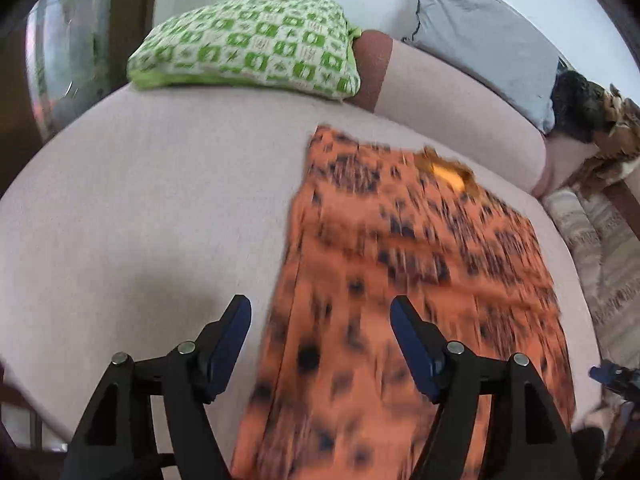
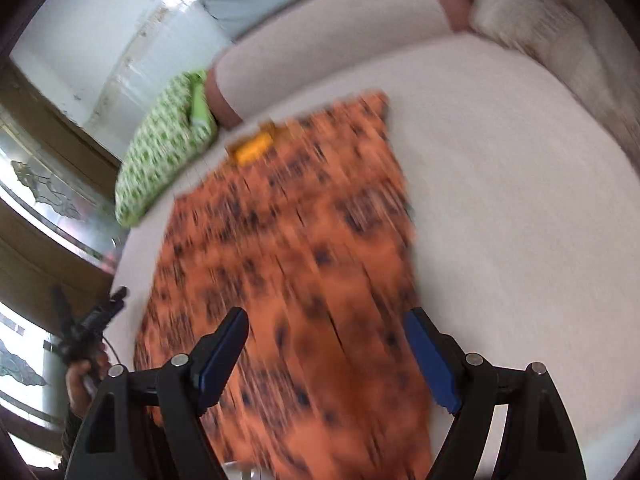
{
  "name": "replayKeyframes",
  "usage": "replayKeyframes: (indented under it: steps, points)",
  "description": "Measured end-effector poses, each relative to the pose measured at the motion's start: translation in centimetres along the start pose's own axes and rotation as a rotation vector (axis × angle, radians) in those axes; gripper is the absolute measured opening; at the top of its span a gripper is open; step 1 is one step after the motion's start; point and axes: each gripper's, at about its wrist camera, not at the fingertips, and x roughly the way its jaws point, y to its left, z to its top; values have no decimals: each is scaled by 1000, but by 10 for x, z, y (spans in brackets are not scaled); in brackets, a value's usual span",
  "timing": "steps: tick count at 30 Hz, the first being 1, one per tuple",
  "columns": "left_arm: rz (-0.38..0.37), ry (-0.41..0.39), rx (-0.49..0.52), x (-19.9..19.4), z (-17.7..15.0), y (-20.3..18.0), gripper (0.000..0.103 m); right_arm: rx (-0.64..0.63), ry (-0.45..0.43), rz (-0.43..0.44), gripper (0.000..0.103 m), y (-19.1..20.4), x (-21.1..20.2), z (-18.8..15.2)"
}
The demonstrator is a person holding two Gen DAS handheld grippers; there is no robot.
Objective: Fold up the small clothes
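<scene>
Orange dark-spotted garment [image 1: 404, 280] (blurred) flat on pale woven bedsheet [image 1: 152, 208].

One orange garment [image 1: 404, 272] with dark spots lies on the one pale bed [image 1: 140, 208]. On it sits one yellow patch [image 1: 446, 174] near its far edge. One green-and-white checked pillow [image 1: 248, 48] rests at the head of the bed, with one grey cushion [image 1: 480, 36] and one long pale bolster [image 1: 452, 108] beside it. Two grippers are counted: the left gripper [image 1: 320, 312] and the right gripper [image 2: 326, 320], each with two blue-padded fingers. One hand [image 2: 82, 384] shows.
</scene>
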Motion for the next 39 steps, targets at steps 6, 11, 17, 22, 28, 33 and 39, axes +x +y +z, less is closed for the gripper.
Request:
replayKeyframes:
  steps: [6, 11, 17, 22, 28, 33, 39]
  points:
    - [-27, 123, -2, -30, -70, 8, 73, 27, 114, -6, 83, -40, -19, -64]
    - [-42, 199, -67, -18, -93, 10, 73, 74, 138, 41, 83, -51, -7, -64]
    - [-15, 230, -53, -11, -109, 7, 30, 39, 219, -8, 38, -41, 13, -74]
    - [-19, 274, -74, -4, -108, 9, 0, -4, 241, -29, 19, -37, 15, -80]
    - [3, 142, -124, -38, -102, 24, 70, -5, 199, -12, 50, -33, 0, -82]
    - [97, 183, -86, -15, -100, 27, 72, 7, 197, -17, 76, -36, 4, -80]
    - [113, 216, -59, -3, -99, 21, 30, 0, 221, -31, 58, -35, 15, -79]
